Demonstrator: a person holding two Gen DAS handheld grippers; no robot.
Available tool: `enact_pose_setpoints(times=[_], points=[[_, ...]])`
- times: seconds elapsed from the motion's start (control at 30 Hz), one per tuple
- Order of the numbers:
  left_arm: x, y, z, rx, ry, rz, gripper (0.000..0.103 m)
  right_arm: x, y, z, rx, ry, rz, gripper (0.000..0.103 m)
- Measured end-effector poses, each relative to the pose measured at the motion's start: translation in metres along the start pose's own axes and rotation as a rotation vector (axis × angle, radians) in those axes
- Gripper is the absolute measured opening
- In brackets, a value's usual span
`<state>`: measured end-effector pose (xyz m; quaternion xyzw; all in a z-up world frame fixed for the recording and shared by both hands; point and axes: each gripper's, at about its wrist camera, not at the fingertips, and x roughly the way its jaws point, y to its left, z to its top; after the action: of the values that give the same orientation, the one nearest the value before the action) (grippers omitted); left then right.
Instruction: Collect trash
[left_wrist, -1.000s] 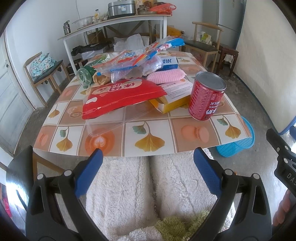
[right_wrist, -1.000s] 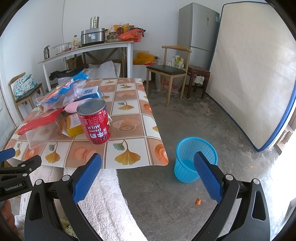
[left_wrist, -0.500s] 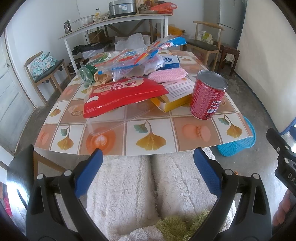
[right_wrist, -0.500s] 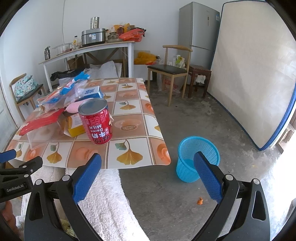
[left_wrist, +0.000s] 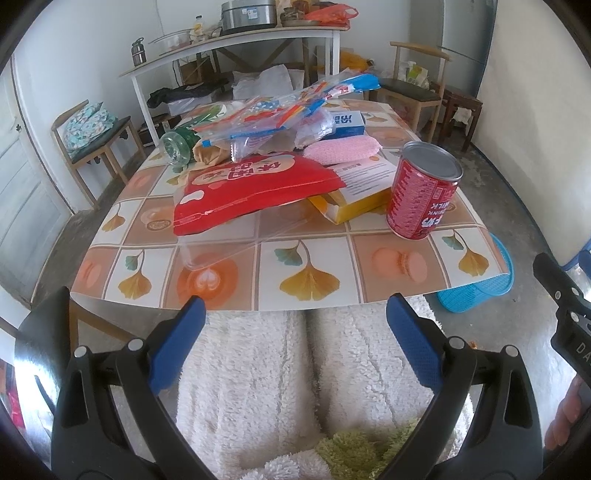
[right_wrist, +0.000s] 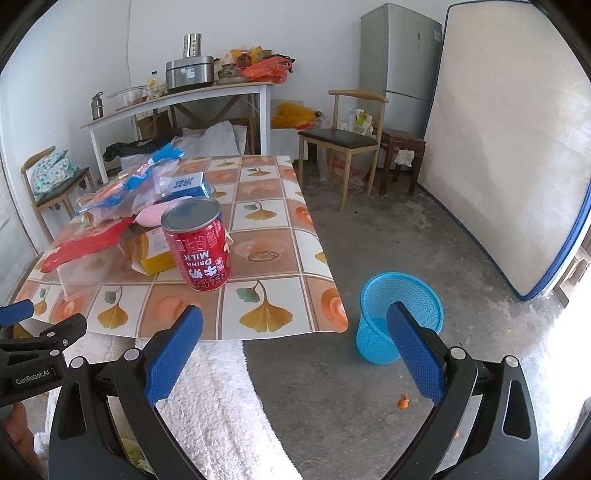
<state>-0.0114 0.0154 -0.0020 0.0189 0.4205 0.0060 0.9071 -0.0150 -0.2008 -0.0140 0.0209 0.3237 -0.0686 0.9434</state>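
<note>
Hovering wide — both jaws empty; cylindrical red metal can upright, mesh plastic basket beside table.

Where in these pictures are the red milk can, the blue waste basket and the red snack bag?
red milk can (right_wrist: 199, 247), right wrist view, on its label side.
blue waste basket (right_wrist: 376, 343), right wrist view, on its mesh wall.
red snack bag (left_wrist: 251, 188), left wrist view, on its top face.

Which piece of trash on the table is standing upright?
The red milk-drink can near the table's edge; the red snack bag and yellow box lie flat.
</note>
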Motion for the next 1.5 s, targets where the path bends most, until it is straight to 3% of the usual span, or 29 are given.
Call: enact_pose_setpoints(times=[0.17, 0.33, 0.47, 0.57, 0.73, 0.97, 1.27, 1.4, 1.5], points=[[0.007, 0.002, 0.004, -0.008, 0.017, 0.003, 0.094, 0.004, 0.004, 0.001, -0.003, 0.009, 0.019, 0.097], [0.012, 0.011, 0.004, -0.038, 0.034, -0.016, 0.094, 0.020, 0.006, 0.008, -0.034, 0.062, 0.095, 0.097], [0.017, 0.017, 0.004, -0.069, 0.045, -0.031, 0.094, 0.024, 0.013, 0.016, -0.110, 0.028, 0.084, 0.097], [0.021, 0.019, 0.005, -0.079, 0.048, -0.045, 0.094, 0.029, 0.016, 0.024, -0.119, 0.041, 0.127, 0.097], [0.024, 0.027, 0.003, -0.097, 0.028, -0.112, 0.094, 0.044, 0.024, 0.035, -0.118, 0.082, 0.157, 0.097], [0.025, 0.032, 0.004, -0.097, -0.027, -0.215, 0.094, 0.059, 0.023, 0.046, -0.039, -0.012, 0.251, 0.097], [0.046, 0.040, 0.007, -0.148, 0.006, -0.324, 0.094, 0.121, 0.055, 0.061, -0.065, 0.099, 0.386, 0.097], [0.041, 0.056, 0.022, -0.179, -0.091, -0.397, 0.094, 0.139, 0.067, 0.056, -0.092, 0.119, 0.388, 0.096], [0.032, 0.065, 0.044, -0.112, -0.194, -0.349, 0.094, 0.146, 0.069, 0.055, -0.095, 0.129, 0.393, 0.082]])
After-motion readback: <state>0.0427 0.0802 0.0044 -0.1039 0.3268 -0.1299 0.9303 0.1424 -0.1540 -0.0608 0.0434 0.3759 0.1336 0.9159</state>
